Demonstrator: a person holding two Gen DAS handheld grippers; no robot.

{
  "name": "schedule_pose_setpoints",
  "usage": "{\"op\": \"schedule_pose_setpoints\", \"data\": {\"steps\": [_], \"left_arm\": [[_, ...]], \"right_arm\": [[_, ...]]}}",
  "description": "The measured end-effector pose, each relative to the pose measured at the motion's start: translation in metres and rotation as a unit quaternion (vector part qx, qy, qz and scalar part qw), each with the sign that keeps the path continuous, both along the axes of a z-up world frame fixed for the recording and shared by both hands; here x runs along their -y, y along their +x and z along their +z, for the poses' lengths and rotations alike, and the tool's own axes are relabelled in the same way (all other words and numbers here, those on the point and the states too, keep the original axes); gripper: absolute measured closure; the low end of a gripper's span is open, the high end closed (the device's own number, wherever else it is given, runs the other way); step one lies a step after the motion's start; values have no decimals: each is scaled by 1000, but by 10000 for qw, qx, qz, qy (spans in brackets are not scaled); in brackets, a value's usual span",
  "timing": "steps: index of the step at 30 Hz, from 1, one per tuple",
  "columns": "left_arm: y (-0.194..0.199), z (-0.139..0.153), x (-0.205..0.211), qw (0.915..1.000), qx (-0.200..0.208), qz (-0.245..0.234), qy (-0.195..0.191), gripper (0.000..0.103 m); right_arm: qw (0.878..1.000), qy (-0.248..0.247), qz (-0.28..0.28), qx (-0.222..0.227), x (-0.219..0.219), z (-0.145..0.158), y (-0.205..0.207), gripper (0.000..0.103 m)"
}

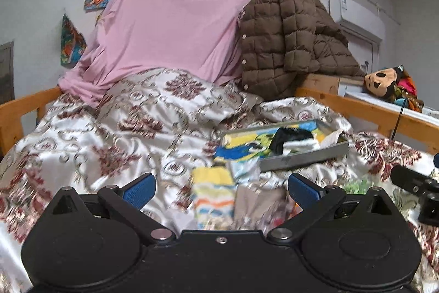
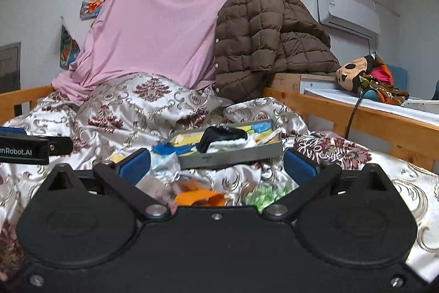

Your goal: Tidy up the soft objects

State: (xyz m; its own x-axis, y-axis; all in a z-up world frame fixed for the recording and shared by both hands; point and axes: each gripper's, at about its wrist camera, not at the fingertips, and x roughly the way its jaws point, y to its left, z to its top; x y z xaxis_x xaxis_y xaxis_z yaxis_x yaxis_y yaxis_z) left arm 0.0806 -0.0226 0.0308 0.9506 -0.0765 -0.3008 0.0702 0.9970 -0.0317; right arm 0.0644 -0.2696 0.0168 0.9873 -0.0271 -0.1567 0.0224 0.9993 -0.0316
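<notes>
- While the striped sock (image 1: 214, 197) is lying lengthwise on the bedspread (image 1: 82, 133), just short of the grey tray (image 1: 301, 155), the left gripper (image 1: 221, 187) is hovering directly over it, jaws wide and empty.
- The right gripper (image 2: 216, 164), also spread wide, is sitting nearer the orange (image 2: 200, 198) and green pieces (image 2: 266, 194).

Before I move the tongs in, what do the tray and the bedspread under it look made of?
Tray: looks like grey painted metal or hard plastic; flat matte wall, crisp corners. Bedspread: satin-like woven cloth; glossy highlights on its folds, damask pattern.
</notes>
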Motion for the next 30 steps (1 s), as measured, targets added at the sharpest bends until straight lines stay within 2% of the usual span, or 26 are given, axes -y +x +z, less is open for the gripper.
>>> {"op": "schedule_pose_setpoints", "data": {"steps": [7, 12, 18, 23, 30], "left_arm": [[-18, -11, -15, 9993, -325, 163, 81, 1], [-32, -16, -21, 9983, -481, 315, 93, 1], [-35, -24, -26, 9951, -885, 445, 74, 1], [-33, -31, -23, 9927, -1086, 475, 229, 1], [-27, -40, -26, 9880, -1403, 619, 199, 1]], "right_arm": [[9994, 75, 37, -339, -13, -8, -18, 1], [9984, -158, 113, -540, -22, -10, -20, 1], [9962, -199, 160, -829, -31, -16, -22, 1], [9931, -330, 311, -1081, -41, -24, -22, 1], [9877, -376, 440, -1453, -45, -30, -13, 1]]}}
